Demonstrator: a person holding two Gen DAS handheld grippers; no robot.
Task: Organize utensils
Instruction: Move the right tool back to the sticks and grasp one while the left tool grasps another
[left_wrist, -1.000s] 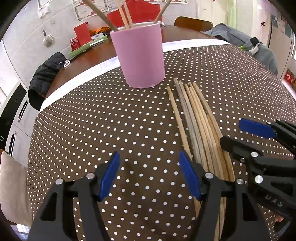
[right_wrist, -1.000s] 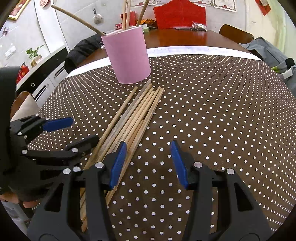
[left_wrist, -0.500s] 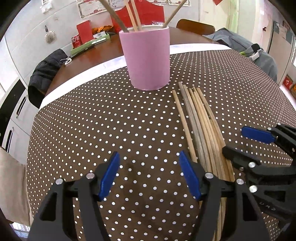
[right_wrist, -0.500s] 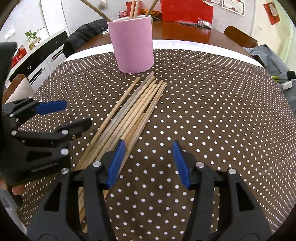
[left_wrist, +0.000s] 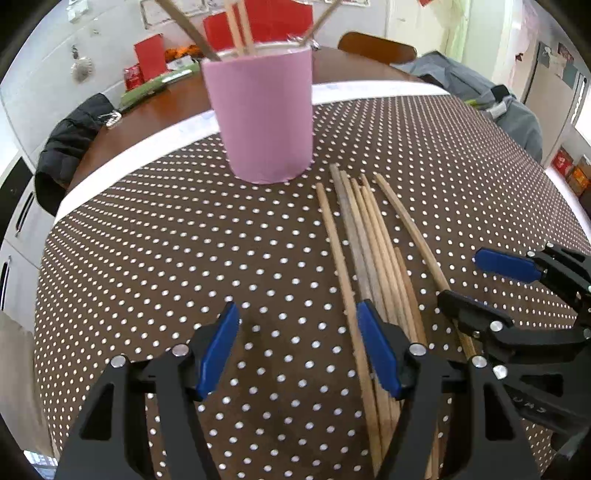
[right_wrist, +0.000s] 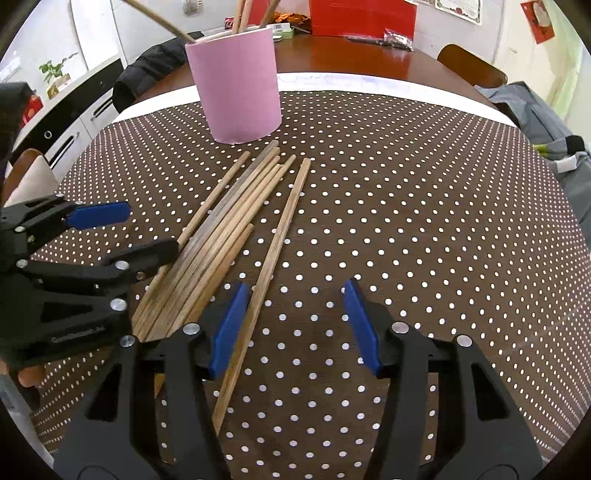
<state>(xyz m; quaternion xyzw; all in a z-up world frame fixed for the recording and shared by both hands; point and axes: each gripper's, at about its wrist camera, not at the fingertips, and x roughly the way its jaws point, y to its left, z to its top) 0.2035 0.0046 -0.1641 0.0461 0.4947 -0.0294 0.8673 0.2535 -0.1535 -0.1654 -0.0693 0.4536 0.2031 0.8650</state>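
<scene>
1. Since the frames of a second ago, one chopstick (right_wrist: 275, 251) lies split off to the right of the bundle of chopsticks (right_wrist: 221, 243), with a bare strip of cloth between them; it then lay tight against the others.
2. We note that the pink cup (left_wrist: 262, 114) now sits larger and closer in both wrist views than it did a second ago.
3. Nearest to us, the left gripper (left_wrist: 295, 350) stands with its jaws wide and nothing between the pads. Its right pad hangs over the left edge of the bundle; we cannot tell whether it touches.
4. The right gripper (right_wrist: 295, 325) holds its jaws at a middling width, also empty. Its left pad sits just beside the separated chopstick, on the bundle side of it.
5. The polka-dot tablecloth (right_wrist: 406, 221) carries all loose chopsticks. They lie flat, fanning slightly, with their far tips close to the base of the cup.
6. Farther out, the cup stands upright on the cloth and already holds several chopsticks (left_wrist: 240, 26) leaning at its rim.
7. We judge the step in hand to be singling out one chopstick for pickup; the task is partly done, with most sticks not yet in the cup.
8. The next move calls for the right gripper to shift so that the lone chopstick lies between both pads, then close on it without catching a neighbour.
9. Beyond the cloth we see a wooden table (right_wrist: 351, 59) with a red box (right_wrist: 362, 18) at its far end.
</scene>
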